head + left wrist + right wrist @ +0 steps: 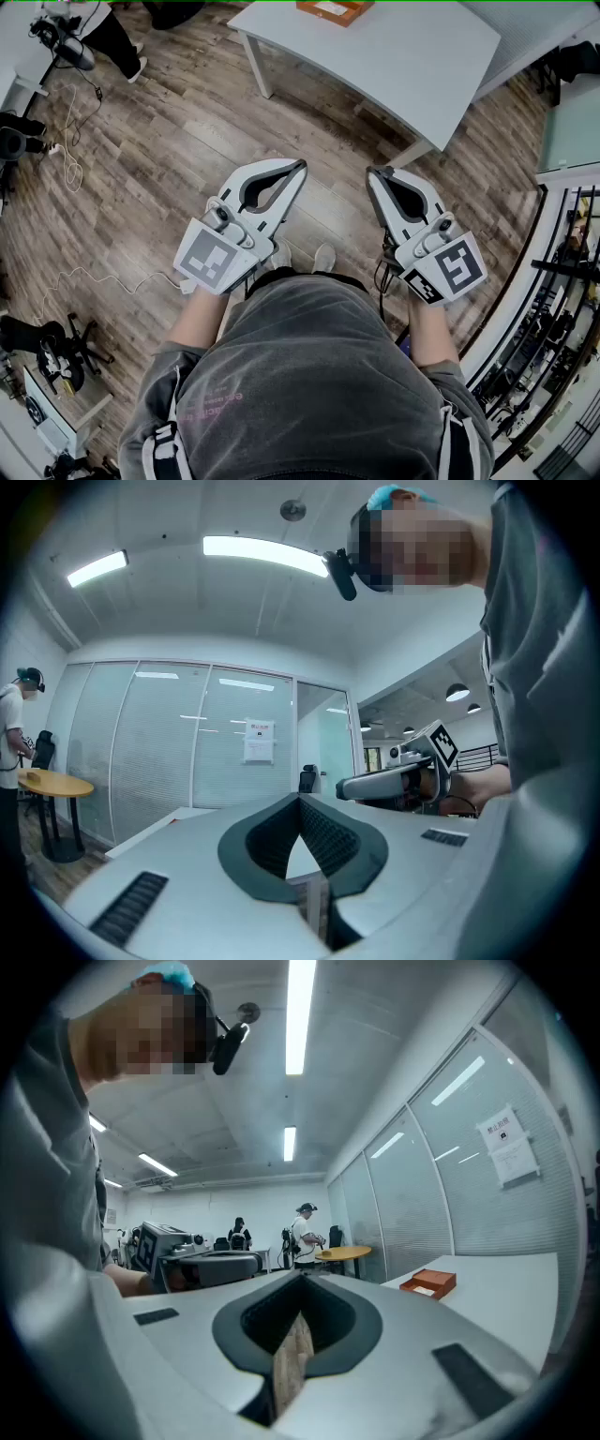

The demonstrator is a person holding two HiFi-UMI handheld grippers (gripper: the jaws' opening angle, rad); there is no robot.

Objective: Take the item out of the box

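Note:
An orange box lies on the far edge of a white table, well ahead of both grippers. It also shows as a small orange box on the tabletop in the right gripper view. I hold my left gripper and right gripper side by side at waist height over the wooden floor, pointing forward, short of the table. Both have their fingertips together with nothing between them. The right gripper appears in the left gripper view, and the left gripper in the right gripper view.
Cables trail over the floor at the left. A person's legs stand at the far left. In the right gripper view, two people stand by a round yellow table. Glass partitions line the room. Racks stand at the right.

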